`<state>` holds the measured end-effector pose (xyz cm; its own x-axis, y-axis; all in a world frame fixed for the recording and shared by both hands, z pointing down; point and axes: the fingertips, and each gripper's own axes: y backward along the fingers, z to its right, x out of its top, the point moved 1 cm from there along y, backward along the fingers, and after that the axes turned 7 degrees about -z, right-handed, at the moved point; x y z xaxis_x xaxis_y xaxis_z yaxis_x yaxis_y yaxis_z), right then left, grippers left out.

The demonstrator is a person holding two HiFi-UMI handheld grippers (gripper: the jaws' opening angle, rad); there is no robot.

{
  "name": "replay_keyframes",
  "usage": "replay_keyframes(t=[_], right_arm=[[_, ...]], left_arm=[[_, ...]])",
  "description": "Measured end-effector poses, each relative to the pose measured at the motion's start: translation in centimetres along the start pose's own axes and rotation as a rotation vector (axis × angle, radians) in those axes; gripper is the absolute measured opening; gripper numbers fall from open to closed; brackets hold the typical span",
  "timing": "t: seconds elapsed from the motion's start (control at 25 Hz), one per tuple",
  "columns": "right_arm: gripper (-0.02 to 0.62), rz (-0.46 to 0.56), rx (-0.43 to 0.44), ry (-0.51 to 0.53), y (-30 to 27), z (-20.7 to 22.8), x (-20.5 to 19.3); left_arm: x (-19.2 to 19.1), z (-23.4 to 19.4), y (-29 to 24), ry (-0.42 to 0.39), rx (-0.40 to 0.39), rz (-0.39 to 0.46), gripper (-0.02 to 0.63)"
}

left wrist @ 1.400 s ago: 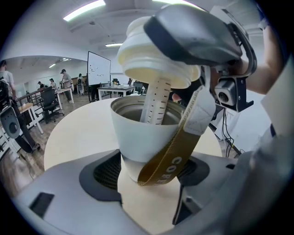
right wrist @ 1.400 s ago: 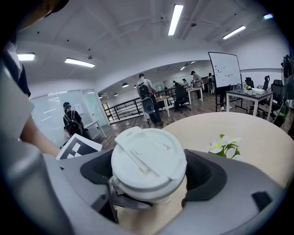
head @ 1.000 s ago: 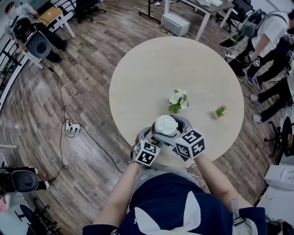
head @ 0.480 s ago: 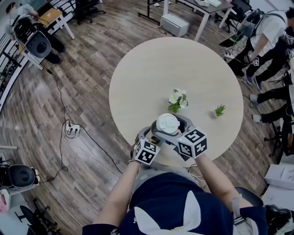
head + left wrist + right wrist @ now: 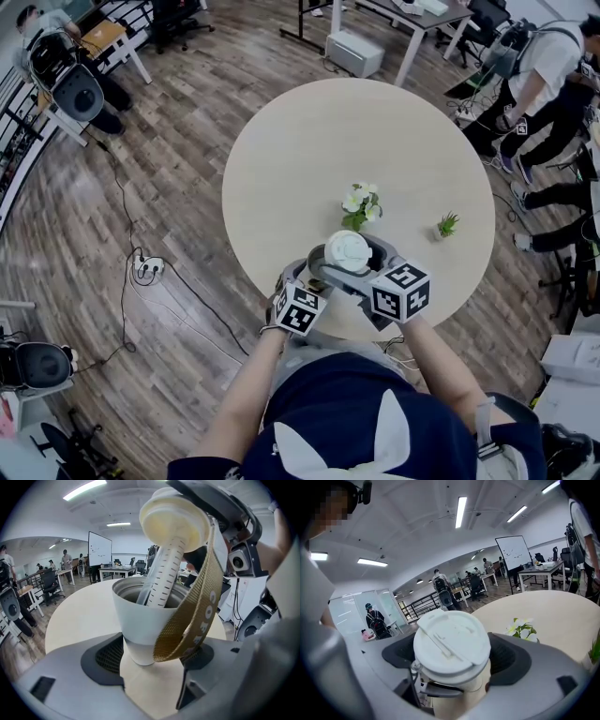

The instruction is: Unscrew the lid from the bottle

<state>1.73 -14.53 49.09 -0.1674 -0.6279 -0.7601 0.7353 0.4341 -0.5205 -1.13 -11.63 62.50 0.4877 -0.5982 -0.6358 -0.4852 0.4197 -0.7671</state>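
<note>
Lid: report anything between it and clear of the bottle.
The lid is already raised off the bottle, but its marked tube reaches into the bottle's mouth. A woven strap hangs down the bottle's front. Nothing else blocks it.

We find the upper and left parts of the round table (image 5: pixel 300 150) bare: wide room to pass. Right of centre, the white flowers (image 5: pixel 362 201) stand just beyond the lid (image 5: pixel 345 251) and block a straight reach forward. The small green plant (image 5: pixel 449 225) sits near the right rim, an open lane between it and the flowers. In the left gripper view a woven strap (image 5: pixel 185 620) hangs across the right side of the bottle (image 5: pixel 138 620).
</note>
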Motion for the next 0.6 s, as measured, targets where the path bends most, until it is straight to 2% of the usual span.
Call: replay_keyframes(t=[0.6], right_arm=[[0.459,0.067,0.038,-0.151,1.7,0.6,0.4]], left_arm=[[-0.1,0.1,0.2,-0.015,0.016,-0.018,0.341]])
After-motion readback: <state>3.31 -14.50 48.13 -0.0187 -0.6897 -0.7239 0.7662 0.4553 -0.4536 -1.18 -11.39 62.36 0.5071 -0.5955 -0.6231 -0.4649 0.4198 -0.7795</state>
